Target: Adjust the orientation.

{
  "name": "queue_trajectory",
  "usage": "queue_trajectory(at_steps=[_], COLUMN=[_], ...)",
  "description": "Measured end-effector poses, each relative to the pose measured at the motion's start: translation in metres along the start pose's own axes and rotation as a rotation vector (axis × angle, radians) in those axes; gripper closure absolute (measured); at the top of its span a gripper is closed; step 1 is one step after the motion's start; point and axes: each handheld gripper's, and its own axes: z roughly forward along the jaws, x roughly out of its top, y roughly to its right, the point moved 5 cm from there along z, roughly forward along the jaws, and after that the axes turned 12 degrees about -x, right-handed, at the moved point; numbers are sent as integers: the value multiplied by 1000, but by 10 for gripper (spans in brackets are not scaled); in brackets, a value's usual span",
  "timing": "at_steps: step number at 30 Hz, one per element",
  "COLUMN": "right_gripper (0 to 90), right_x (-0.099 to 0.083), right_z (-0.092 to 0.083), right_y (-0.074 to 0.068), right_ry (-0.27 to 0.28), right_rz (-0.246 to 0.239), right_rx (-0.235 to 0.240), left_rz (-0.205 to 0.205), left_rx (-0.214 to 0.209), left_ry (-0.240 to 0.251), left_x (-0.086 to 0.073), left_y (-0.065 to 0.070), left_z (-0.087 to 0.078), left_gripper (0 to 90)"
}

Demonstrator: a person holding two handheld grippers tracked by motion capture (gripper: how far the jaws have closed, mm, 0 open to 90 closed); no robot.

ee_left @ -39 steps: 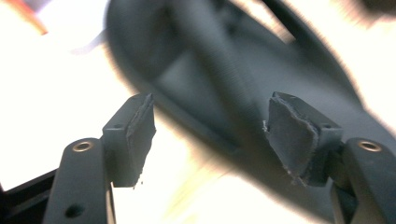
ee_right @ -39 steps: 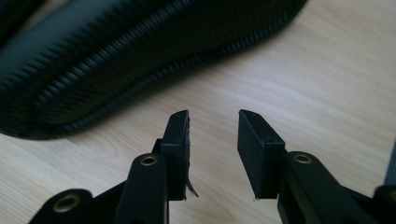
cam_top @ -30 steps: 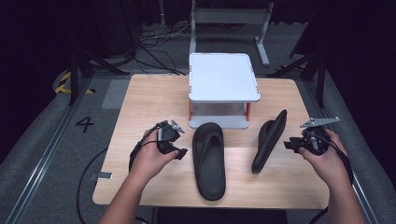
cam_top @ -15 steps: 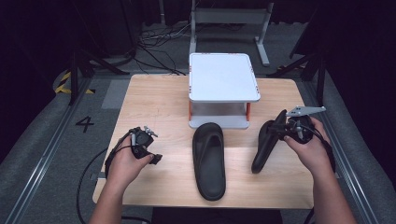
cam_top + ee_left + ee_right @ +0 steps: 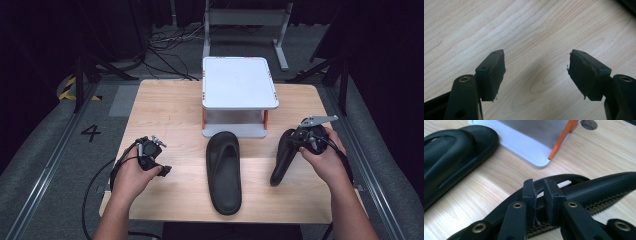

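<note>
Right gripper (image 5: 299, 141) just closing, now clamped on edge of tilted black sandal (image 5: 281, 159) at table's (image 5: 170, 110) right side; left gripper (image 5: 161, 167) spread wide, holding nothing, well apart.

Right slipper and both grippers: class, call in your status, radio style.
Right gripper just closed, shut on right slipper, which stands on edge. Left gripper open over bare table. Other slipper flat mid-table, near white stand.

Two black sandals (image 5: 223, 172) (image 5: 283, 156) on table (image 5: 165, 115); one white two-tier stand (image 5: 239, 82) at far edge; two handheld grippers (image 5: 161, 170) (image 5: 298, 141).
</note>
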Motion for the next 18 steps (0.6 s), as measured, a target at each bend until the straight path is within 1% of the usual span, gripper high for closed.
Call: queue_trajectory(at_steps=[2, 3, 4, 5, 6, 7, 8, 10, 11, 12, 13, 14, 15, 17, 18], right_gripper=[817, 820, 823, 825, 825, 827, 829, 822, 809, 816, 827, 835, 826, 814, 804], right_x=[-4, -7, -10, -14, -17, -20, -25, -33, -37, -42, -49, -56, -61, -70, -74], right_z=[-5, -8, -11, -14, -17, -18, -22, -26, -27, -27, -27, -27, -28, -31, -33], right_y=[3, 5, 8, 11, 13, 15, 18, 22, 24, 27, 29, 32, 35, 42, 48], right_ry=[-7, -12, -19, -25, -32, -38, -53, -83, -93, -123, -179, -228, -247, -251, -255], right_rz=[8, 16, 24, 34, 48, 52, 72, 81, 73, 50, 36, 37, 56, 119, 143], right_rx=[-7, -8, -13, -12, -8, -6, -6, -17, -46, -100, -141, -156, -154, -127, -141], left_rz=[-4, 6, 6, 9, 4, 10, 11, 8, 15, 19, 23, 24, 35, 40, 44], left_rx=[-1, 3, 1, 1, -2, 0, -6, -11, -12, -12, -18, -19, -24, -27, -36], left_ry=[-3, -2, -2, 0, 0, -6, -1, -3, -8, -8, -12, -18, -21, -24, -21], left_x=[4, 6, 10, 12, 14, 19, 21, 27, 30, 33, 36, 38, 41, 43, 46], left_y=[0, -1, -2, -3, -4, -5, -5, -5, -5, -5, -4, -3, -2, -1, 0], left_z=[1, 1, 1, 2, 3, 4, 6, 8, 9, 11, 12, 14, 16, 17, 19], left_gripper=[301, 300, 300, 300, 301, 301, 300, 300, 300, 301, 302, 302, 302, 302, 303])
